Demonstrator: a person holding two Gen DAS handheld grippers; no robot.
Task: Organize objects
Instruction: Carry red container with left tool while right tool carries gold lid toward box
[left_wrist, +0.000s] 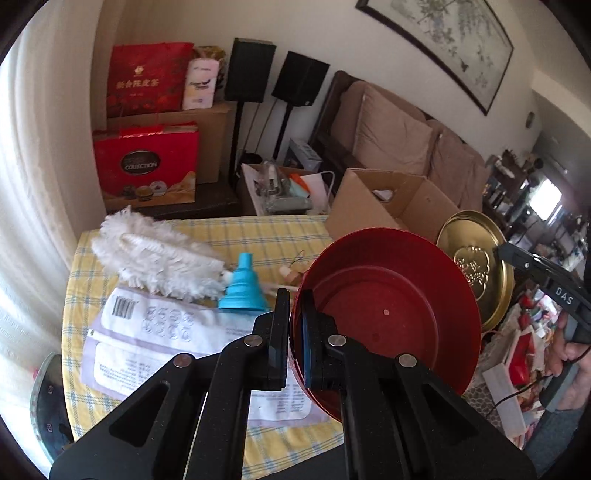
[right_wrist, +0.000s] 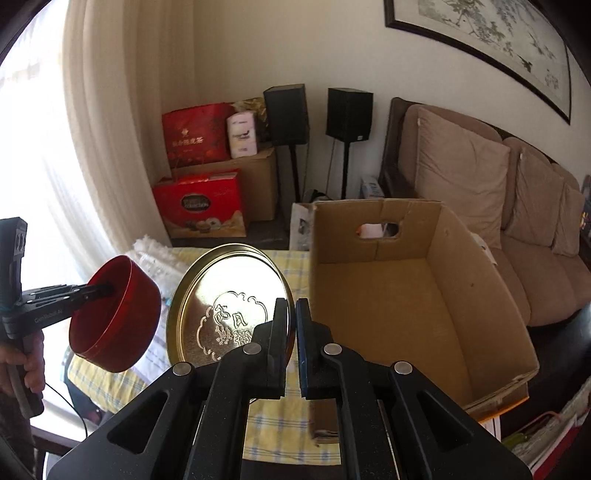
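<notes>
My left gripper (left_wrist: 295, 295) is shut on the rim of a round red tin (left_wrist: 391, 314), held tilted above the table with its hollow toward the camera. In the right wrist view the same red tin (right_wrist: 114, 321) hangs at the left on the left gripper (right_wrist: 109, 288). My right gripper (right_wrist: 291, 306) is shut on the edge of the gold tin lid (right_wrist: 225, 306), embossed side facing the camera. The gold lid (left_wrist: 476, 266) shows right of the red tin, the right gripper (left_wrist: 498, 251) pinching its edge. An open cardboard box (right_wrist: 406, 295) stands just right of the lid.
On the yellow checked tablecloth (left_wrist: 258, 229) lie a white fluffy duster (left_wrist: 155, 258), a blue collapsible funnel (left_wrist: 243, 288) and a printed plastic bag (left_wrist: 166, 332). Red gift boxes (left_wrist: 147, 166), two speakers (left_wrist: 251, 70) and a brown sofa (right_wrist: 498, 206) stand behind. A hand (right_wrist: 26, 365) holds the left tool.
</notes>
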